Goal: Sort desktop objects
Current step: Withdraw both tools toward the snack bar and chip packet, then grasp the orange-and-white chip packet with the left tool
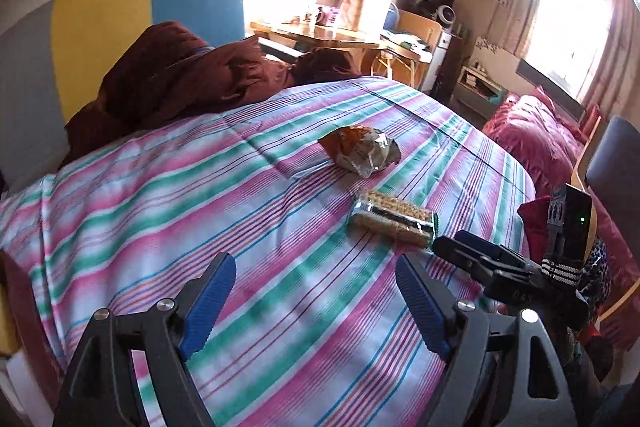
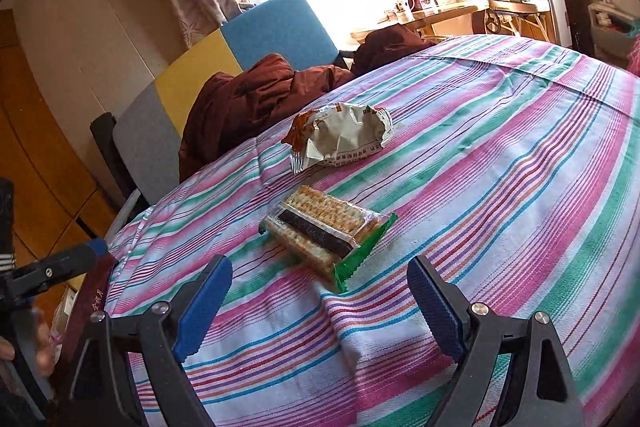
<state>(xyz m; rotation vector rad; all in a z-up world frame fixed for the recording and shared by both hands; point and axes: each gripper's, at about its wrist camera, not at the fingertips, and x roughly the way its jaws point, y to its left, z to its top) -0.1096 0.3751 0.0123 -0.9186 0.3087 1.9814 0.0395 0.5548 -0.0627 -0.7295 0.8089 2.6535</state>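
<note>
Presently I am holding both grippers, left [image 1: 316, 301] and right [image 2: 320, 303], spread and empty, lining up on the near crackers [image 2: 326, 229]; the bag [image 2: 344, 141] is lying farther off.

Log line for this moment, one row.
left gripper open | right gripper open | cracker pack, crumpled wrapper on striped cloth, untouched

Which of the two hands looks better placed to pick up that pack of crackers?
Probably the right. The right gripper is open with the cracker pack lying straight ahead between its jaws. The left gripper is open too, but the pack sits off to its right side.
</note>
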